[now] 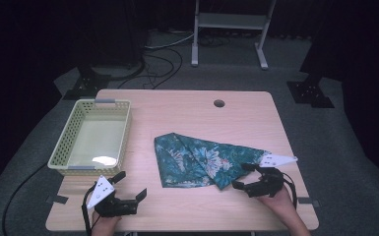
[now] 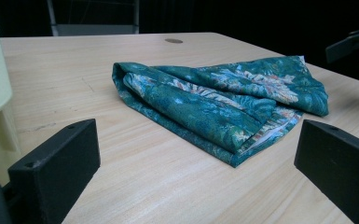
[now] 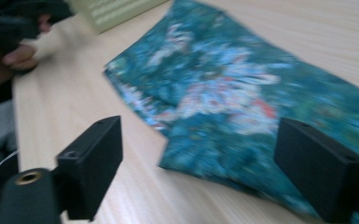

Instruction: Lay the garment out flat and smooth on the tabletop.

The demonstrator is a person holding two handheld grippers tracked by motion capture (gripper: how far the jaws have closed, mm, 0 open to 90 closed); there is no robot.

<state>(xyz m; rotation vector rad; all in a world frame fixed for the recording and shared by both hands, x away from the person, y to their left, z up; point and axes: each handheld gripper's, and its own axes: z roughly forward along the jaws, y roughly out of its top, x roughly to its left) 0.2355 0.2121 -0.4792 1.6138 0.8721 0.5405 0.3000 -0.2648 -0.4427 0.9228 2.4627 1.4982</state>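
A teal cloth with a floral print lies folded in the middle of the wooden table. My left gripper stands open near the front left edge, a short way left of the cloth and touching nothing. In the left gripper view the cloth lies ahead, beyond the wide-apart jaws of the left gripper. My right gripper is open at the cloth's front right corner. In the right gripper view, which is blurred, the cloth's edge lies between the jaws of the right gripper, which hold nothing.
A pale yellow mesh basket stands at the table's left, with nothing in it. A round cable hole sits near the far edge. Bare wood lies beyond the cloth and along the front edge. On the floor behind are cables and a metal stand.
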